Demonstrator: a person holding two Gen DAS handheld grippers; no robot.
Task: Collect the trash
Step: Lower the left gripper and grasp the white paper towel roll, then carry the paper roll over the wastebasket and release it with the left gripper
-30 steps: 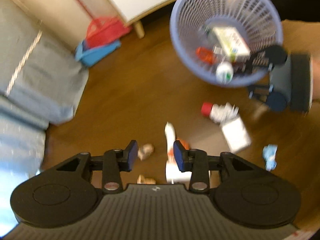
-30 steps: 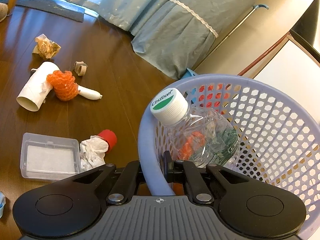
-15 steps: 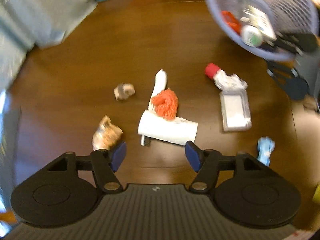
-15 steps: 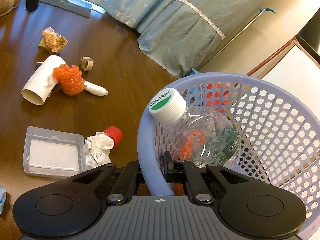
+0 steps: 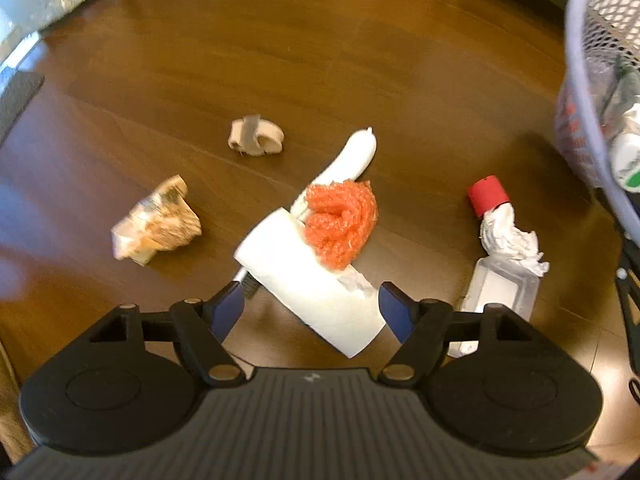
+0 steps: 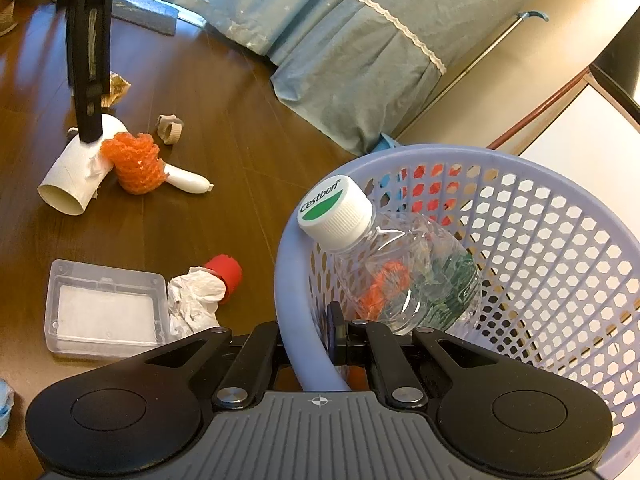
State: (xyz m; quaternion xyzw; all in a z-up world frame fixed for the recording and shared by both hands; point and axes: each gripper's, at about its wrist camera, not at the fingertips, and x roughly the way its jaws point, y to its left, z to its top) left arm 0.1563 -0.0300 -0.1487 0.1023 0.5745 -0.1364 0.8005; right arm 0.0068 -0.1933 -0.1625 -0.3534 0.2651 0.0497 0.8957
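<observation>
Trash step: left tongs (image 5: pixel 310 306), just opening, straddle the tube (image 5: pixel 308 284) unpinched; close next. Right tongs (image 6: pixel 306 344) clamp the basket (image 6: pixel 296 280) rim.

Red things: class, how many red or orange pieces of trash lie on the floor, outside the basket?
2. The orange mesh wad rests against the white cardboard tube; the red cap sits beside the crumpled tissue. Others may be hidden beyond the frame.

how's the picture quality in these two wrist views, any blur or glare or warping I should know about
Left wrist view: slight motion blur on the crumpled wrapper and tape scrap, and fisheye bending at the edges. Right wrist view: sharp on the bottle, window glare on the floor, and the left gripper is smeared.
</observation>
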